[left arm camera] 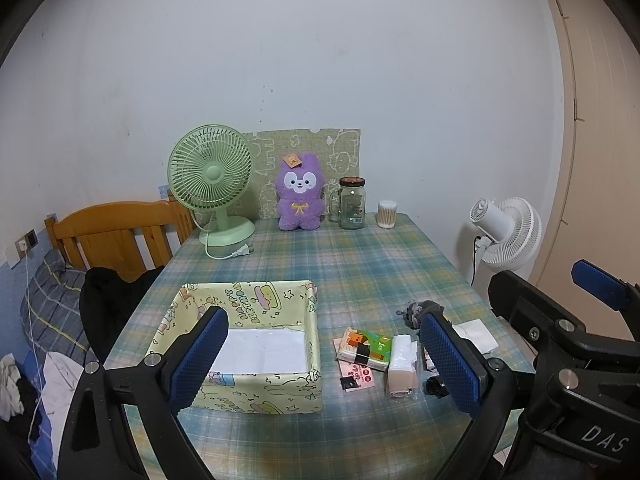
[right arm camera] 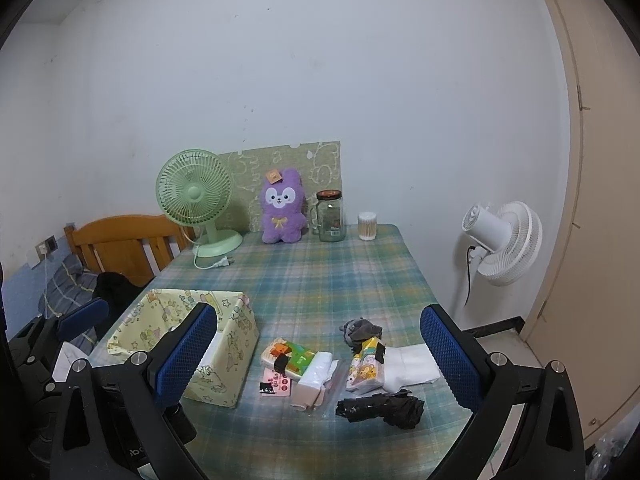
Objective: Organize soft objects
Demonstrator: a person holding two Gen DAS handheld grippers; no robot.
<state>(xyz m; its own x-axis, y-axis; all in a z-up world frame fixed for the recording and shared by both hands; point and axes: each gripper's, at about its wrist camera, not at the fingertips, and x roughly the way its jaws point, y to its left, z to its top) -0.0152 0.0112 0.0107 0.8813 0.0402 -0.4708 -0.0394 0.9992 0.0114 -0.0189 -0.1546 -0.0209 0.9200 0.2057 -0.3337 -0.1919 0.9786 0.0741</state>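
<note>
A yellow cartoon-print fabric box [left arm camera: 256, 396] [right arm camera: 232, 364] stands open and empty on the plaid table. To its right lie soft things: a green-orange tissue pack [left arm camera: 364, 350] [right arm camera: 290, 356], a white-beige tissue pack [left arm camera: 402, 364] [right arm camera: 312, 380], a pink packet [left arm camera: 356, 376] [right arm camera: 276, 384], a monkey-print tissue pack [right arm camera: 366, 366], a white folded cloth [right arm camera: 412, 364], a grey sock [left arm camera: 416, 314] [right arm camera: 360, 330] and a black crumpled item [right arm camera: 380, 406]. My left gripper [left arm camera: 324, 360] is open above the box's right side. My right gripper [right arm camera: 320, 356] is open above the pile and also shows in the left wrist view [left arm camera: 560, 320].
At the table's back stand a green desk fan [left arm camera: 212, 184], a purple plush bunny [left arm camera: 300, 192], a glass jar [left arm camera: 352, 204] and a cotton-swab tub [left arm camera: 387, 214]. A wooden bed headboard [left arm camera: 120, 228] is at the left, a white fan [right arm camera: 504, 240] at the right.
</note>
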